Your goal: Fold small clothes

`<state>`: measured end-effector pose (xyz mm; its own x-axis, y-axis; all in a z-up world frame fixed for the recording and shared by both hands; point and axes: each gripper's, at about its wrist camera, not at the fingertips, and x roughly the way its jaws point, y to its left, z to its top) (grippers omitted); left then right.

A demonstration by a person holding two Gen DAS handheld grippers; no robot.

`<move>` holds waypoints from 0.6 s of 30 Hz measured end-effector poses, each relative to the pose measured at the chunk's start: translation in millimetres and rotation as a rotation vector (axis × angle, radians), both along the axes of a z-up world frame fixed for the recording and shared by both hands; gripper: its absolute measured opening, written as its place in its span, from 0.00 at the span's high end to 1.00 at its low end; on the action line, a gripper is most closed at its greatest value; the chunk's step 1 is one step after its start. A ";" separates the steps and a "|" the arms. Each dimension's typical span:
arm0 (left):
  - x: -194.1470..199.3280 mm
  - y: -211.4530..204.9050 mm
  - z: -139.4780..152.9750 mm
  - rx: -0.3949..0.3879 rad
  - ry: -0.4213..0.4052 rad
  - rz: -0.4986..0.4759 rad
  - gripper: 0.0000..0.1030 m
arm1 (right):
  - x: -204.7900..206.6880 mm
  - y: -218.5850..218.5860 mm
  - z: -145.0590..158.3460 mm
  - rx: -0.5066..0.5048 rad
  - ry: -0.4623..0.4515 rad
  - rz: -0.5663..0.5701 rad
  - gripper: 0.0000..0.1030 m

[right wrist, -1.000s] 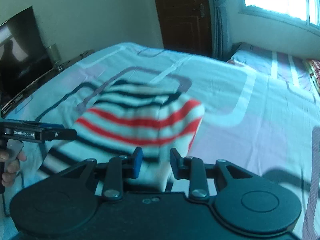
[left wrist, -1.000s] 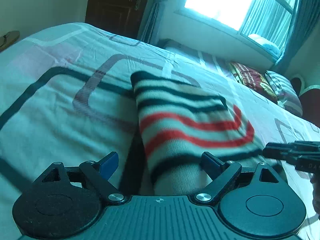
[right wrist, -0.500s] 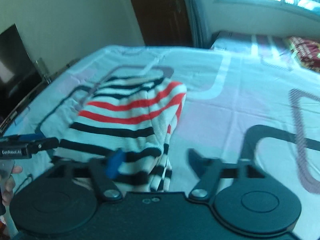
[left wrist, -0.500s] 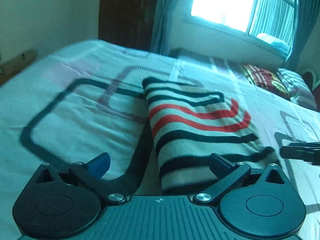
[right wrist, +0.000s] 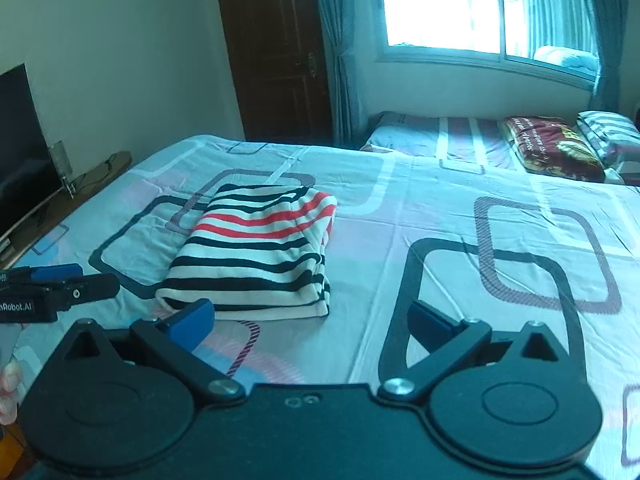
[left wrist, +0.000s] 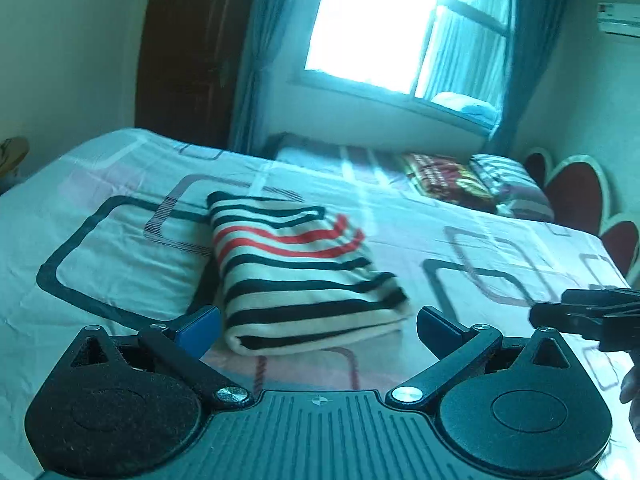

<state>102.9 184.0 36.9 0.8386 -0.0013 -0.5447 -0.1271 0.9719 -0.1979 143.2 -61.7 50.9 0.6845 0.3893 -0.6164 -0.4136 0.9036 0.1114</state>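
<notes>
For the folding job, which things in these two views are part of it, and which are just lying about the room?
Part of the job:
striped garment, folded on the bed sheet
left gripper, open, empty
right gripper, open, jaws just opened, empty

Lying about:
red patterned pillow
striped pillow
television

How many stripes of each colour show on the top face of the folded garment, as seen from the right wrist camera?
Folded striped garment, lying on the bed sheet:
Red stripes: 2
Black stripes: 7; the far ones bunch together, so this count is approximate
Total: 9
</notes>
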 end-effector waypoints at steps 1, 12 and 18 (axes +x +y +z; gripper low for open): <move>-4.5 -2.0 3.6 0.000 -0.006 -0.007 0.00 | -4.9 -0.8 2.5 0.001 -0.006 -0.008 0.01; -53.3 -23.4 38.5 0.014 -0.055 -0.009 0.00 | -50.2 -3.7 28.4 -0.005 -0.071 -0.018 0.01; -86.1 -59.5 49.4 0.044 -0.068 -0.018 0.00 | -88.3 -22.9 36.6 -0.012 -0.090 -0.016 0.01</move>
<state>16.8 124.5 86.3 0.8740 0.0061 -0.4860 -0.0973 0.9819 -0.1625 54.9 -84.5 87.5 0.7434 0.3708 -0.5567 -0.4069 0.9113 0.0637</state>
